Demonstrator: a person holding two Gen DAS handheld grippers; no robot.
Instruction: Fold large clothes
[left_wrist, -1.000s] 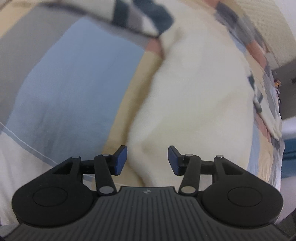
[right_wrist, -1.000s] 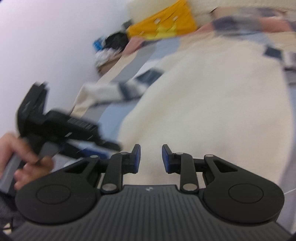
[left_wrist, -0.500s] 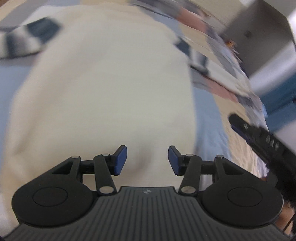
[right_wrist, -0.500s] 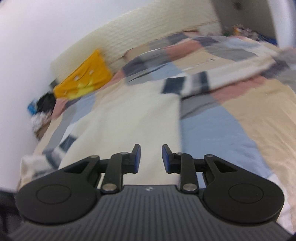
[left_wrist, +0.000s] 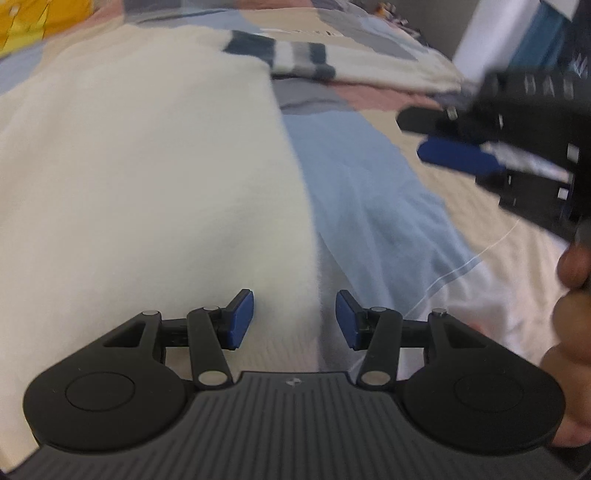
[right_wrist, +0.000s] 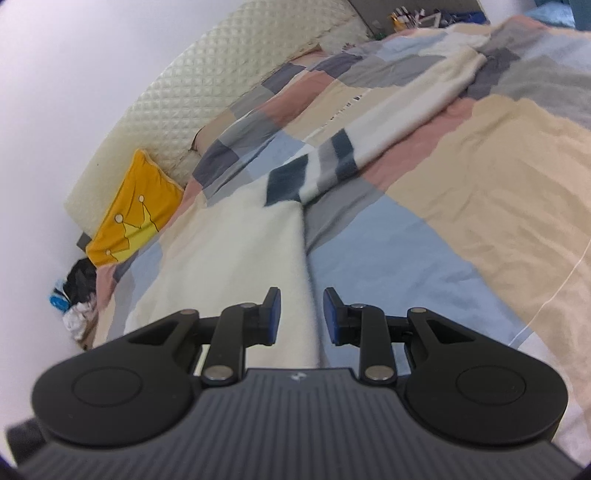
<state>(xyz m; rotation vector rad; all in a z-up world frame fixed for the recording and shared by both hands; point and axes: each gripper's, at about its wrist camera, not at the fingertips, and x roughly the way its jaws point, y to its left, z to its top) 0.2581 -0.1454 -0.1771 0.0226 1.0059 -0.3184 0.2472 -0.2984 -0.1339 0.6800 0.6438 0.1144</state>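
Note:
A large cream sweater (left_wrist: 140, 177) lies flat on a patchwork bedspread (left_wrist: 369, 192), its striped sleeve (left_wrist: 280, 59) stretching away to the right. In the left wrist view my left gripper (left_wrist: 294, 319) hangs open above the sweater's right edge, nothing between its blue pads. My right gripper (left_wrist: 465, 147) shows blurred at the right of that view, a hand (left_wrist: 569, 295) holding it. Seen from the right wrist, the right gripper (right_wrist: 301, 316) stands open with a narrow gap over the same edge of the sweater (right_wrist: 236, 251), and the striped sleeve (right_wrist: 332, 158) runs off up and right.
A yellow pillow with a crown print (right_wrist: 133, 218) leans on the quilted cream headboard (right_wrist: 207, 92). Dark and white clutter (right_wrist: 79, 295) sits beside the bed by the wall. The bedspread (right_wrist: 498, 206) spreads wide to the right. A blue object (left_wrist: 535, 33) stands beyond the bed.
Both grippers swept sideways and rolled, ending over the sweater's right edge. The right gripper has come into the left wrist view. Jaw gaps are unchanged.

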